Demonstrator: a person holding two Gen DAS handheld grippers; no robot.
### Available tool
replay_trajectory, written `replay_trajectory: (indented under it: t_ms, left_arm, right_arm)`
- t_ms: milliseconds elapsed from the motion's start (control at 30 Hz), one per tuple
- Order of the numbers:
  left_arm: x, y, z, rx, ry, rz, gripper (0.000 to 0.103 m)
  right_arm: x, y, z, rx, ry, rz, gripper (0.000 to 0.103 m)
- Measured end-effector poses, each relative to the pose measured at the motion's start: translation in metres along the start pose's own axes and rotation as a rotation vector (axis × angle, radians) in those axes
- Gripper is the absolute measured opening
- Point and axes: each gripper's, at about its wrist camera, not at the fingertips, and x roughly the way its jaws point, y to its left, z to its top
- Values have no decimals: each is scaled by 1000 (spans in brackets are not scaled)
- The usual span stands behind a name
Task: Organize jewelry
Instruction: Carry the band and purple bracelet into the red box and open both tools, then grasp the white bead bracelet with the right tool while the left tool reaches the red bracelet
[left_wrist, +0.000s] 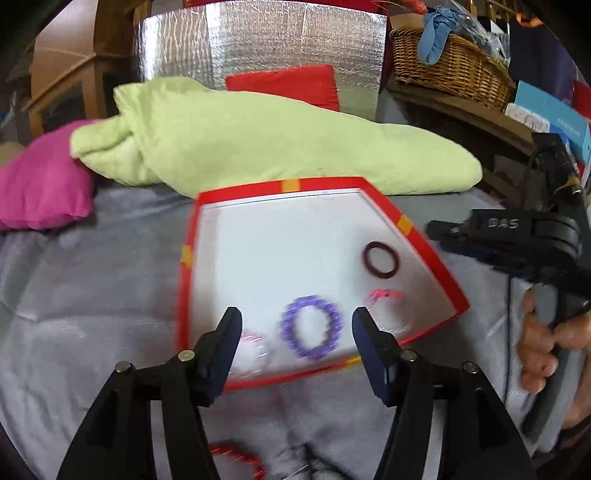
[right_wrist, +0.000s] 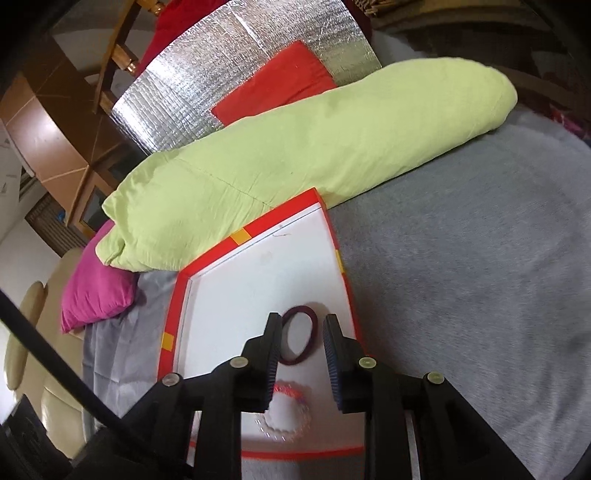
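Only the left wrist view showed the purple beaded bracelet (left_wrist: 311, 327), lying on the white floor of the red-rimmed tray (left_wrist: 402, 221) near its front edge, framed between the spread fingers of the left gripper (left_wrist: 295, 332), which touched nothing. That view alone also caught a pale blurred bracelet (left_wrist: 255, 350) by the tray's front left corner, a red beaded bracelet (left_wrist: 240, 459) on the grey bedspread (left_wrist: 92, 295) outside the tray's front rim, a wicker basket (left_wrist: 450, 66) with a blue cloth in it, and a hand (left_wrist: 543, 347) gripping the handle of the right gripper (left_wrist: 443, 230), whose black body bore the letters "DAS". A light blue box behind it carried writing too small to read.

From the right wrist view, the right gripper (right_wrist: 301, 332) hovered with its jaws parted over the dark maroon hair tie (right_wrist: 299, 338), which lay flat near the tray's right rim (right_wrist: 343, 266); the pads were not pressing it. Just nearer the front edge sat a red-and-clear beaded bracelet (right_wrist: 284, 413), also seen, blurred, from the left wrist. A beige cushion (right_wrist: 33, 332) at the bed's side appeared there only.

Both views shared the lime green pillow (left_wrist: 258, 147) along the tray's far rim, the magenta pillow (left_wrist: 40, 184), a red cushion (left_wrist: 284, 85) and a silver foil panel (left_wrist: 258, 44).
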Motion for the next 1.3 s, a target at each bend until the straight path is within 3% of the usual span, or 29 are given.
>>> replay_trajectory:
  t_ms: [267,467,667,900,1167,1300]
  left_arm:
    - [-36,54,-26,39,8,199,70]
    - [-51,97,-51,20,47,271,70]
    - [-56,107,-63,12,94,259,70]
    - [-54,91,-65,49,122,218,70]
    - [-59,61,-64,90,108,123,70]
    - [-54,54,-61,56,122,58,70]
  right_arm:
    - [-23,0,-11,-64,20,-30,28]
    - [-34,-3,-19,-72,47,-47,33]
    - [-33,7,-36,-72,131,15,33]
    - [-32,25,-72,-135,278,75,33]
    - [-59,-11,-72,-104,275,-6,34]
    - [-62,-29,-74,-132,307,-97,36]
